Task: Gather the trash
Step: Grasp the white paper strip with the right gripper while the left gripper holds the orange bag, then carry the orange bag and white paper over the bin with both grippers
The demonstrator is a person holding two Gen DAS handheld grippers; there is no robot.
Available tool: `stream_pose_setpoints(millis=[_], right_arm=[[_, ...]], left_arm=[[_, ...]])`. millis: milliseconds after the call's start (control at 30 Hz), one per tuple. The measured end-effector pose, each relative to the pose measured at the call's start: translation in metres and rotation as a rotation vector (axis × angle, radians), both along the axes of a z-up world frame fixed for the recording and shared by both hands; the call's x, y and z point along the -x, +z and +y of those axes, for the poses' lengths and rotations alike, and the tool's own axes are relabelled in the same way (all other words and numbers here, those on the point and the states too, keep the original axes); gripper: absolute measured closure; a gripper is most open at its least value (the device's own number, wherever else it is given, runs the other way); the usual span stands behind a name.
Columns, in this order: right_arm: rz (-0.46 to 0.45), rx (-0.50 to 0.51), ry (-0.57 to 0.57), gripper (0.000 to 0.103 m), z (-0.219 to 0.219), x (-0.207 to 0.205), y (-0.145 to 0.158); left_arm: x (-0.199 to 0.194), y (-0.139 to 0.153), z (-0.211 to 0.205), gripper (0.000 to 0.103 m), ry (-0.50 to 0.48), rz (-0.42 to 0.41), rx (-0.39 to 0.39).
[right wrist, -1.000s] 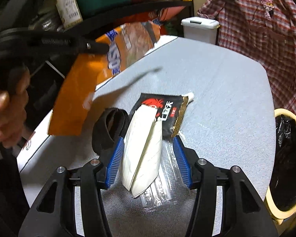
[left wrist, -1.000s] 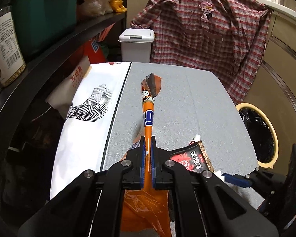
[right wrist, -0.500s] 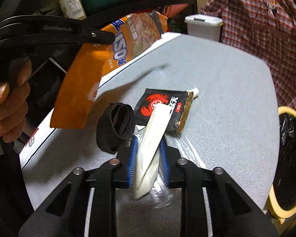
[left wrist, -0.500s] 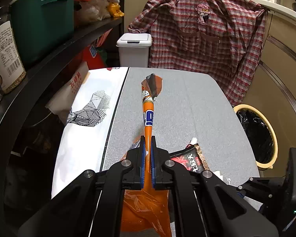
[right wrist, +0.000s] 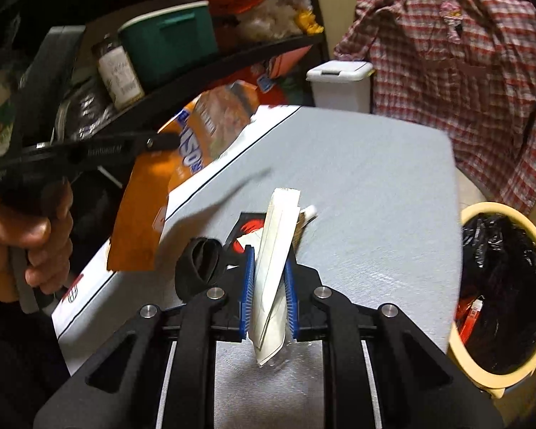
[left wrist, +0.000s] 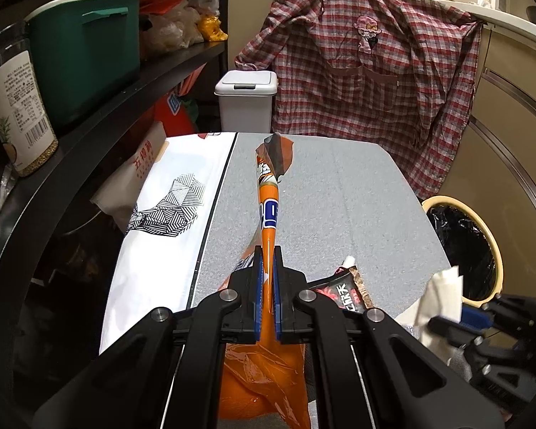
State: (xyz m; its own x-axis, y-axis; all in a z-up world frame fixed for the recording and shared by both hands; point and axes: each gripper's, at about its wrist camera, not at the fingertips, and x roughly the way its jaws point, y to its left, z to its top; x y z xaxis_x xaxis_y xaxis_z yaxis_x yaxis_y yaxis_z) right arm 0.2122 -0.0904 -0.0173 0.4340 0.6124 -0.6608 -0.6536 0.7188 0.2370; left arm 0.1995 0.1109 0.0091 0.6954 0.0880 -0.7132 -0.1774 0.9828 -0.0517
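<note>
My left gripper (left wrist: 267, 261) is shut on an orange snack bag (left wrist: 268, 211), held edge-on above the grey table (left wrist: 339, 193); the bag also shows in the right wrist view (right wrist: 182, 164). My right gripper (right wrist: 268, 282) is shut on a white folded paper wrapper (right wrist: 275, 250), lifted off the table; the wrapper also shows in the left wrist view (left wrist: 443, 293). A black and red sauce packet (left wrist: 345, 293) lies on the table. A yellow-rimmed bin with a black liner (right wrist: 500, 286) stands to the right of the table.
A black roll (right wrist: 198, 264) lies on the table left of my right gripper. A white patterned cloth (left wrist: 168, 207) covers the table's left side. Dark shelves with a green box (left wrist: 85, 50) stand left. A small white lidded bin (left wrist: 246, 100) and a plaid shirt (left wrist: 368, 71) are behind.
My right gripper closed on the white wrapper and lifted it off the table, turning toward the bin. My left gripper kept hold of the orange bag and rose slightly.
</note>
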Motion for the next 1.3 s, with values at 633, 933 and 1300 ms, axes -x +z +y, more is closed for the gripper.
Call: stream_pose_setpoints(millis=[633, 933, 1300], right_arm=[[-0.091, -0.061, -0.175, 0.086, -0.059, -0.006, 0.033], [-0.132, -0.082, -0.268, 0.086, -0.095, -0.010, 0.048], [-0.166, -0.084, -0.379, 0.085, -0.139, -0.016, 0.066]], left_arm=[[0.014, 0.018, -0.020, 0.099, -0.032, -0.078, 0.008], [0.017, 0.022, -0.029, 0.099, -0.042, -0.090, 0.007], [0.024, 0.029, -0.066, 0.099, -0.129, -0.109, -0.057]])
